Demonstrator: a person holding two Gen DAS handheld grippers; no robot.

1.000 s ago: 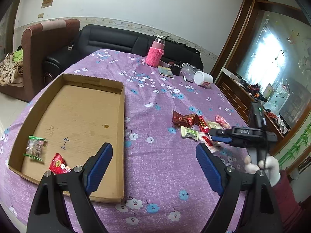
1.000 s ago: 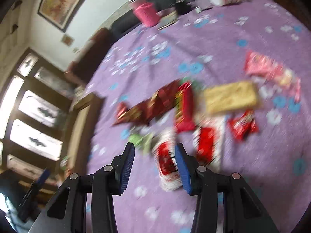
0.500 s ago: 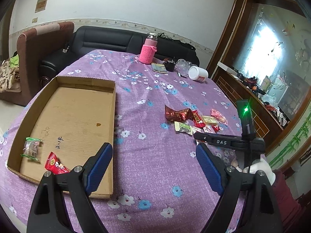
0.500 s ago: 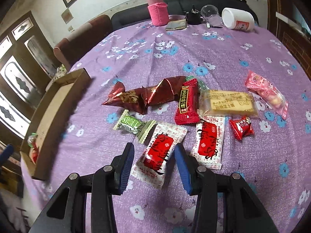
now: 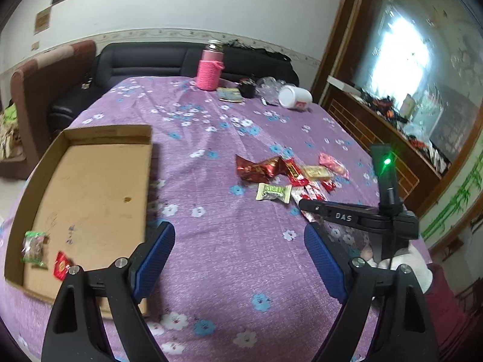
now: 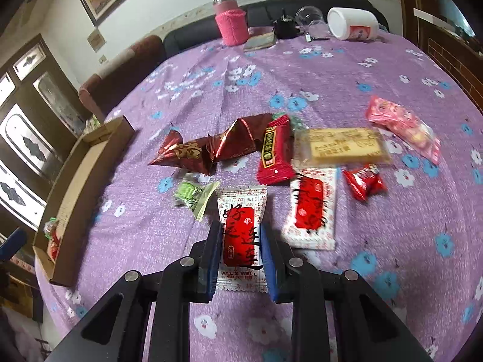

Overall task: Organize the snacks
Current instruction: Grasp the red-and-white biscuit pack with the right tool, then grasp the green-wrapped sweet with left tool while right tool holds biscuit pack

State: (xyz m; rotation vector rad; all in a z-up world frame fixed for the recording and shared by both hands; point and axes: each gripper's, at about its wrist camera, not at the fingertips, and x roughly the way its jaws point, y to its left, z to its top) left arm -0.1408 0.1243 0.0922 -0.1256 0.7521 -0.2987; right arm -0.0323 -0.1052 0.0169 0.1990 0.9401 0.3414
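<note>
fingers [image 6: 215,250] of the right gripper [image 6: 240,258] clamped on a white-and-red snack packet [image 6: 241,241] on the surface [image 6: 347,72]; left gripper [image 5: 238,259] fingers wide apart near the cardboard box [image 5: 90,187].

The right gripper [image 6: 240,253] sits low over the purple floral tablecloth [image 6: 347,72], its blue pads [image 6: 212,259] closed against both long edges of a white-and-red packet [image 6: 241,241] marked "ALL'S WELL". A matching white-and-red packet [image 6: 312,209] lies just beside it on the right. A green candy [image 6: 196,196] lies to the left. Beyond these lie dark red foil wrappers [image 6: 208,150], a red bar [image 6: 275,150], a yellow biscuit pack [image 6: 342,147], a small red sachet [image 6: 363,181] and a pink pack [image 6: 403,125]. The cardboard tray [image 6: 81,187] stands at the left edge.
</note>
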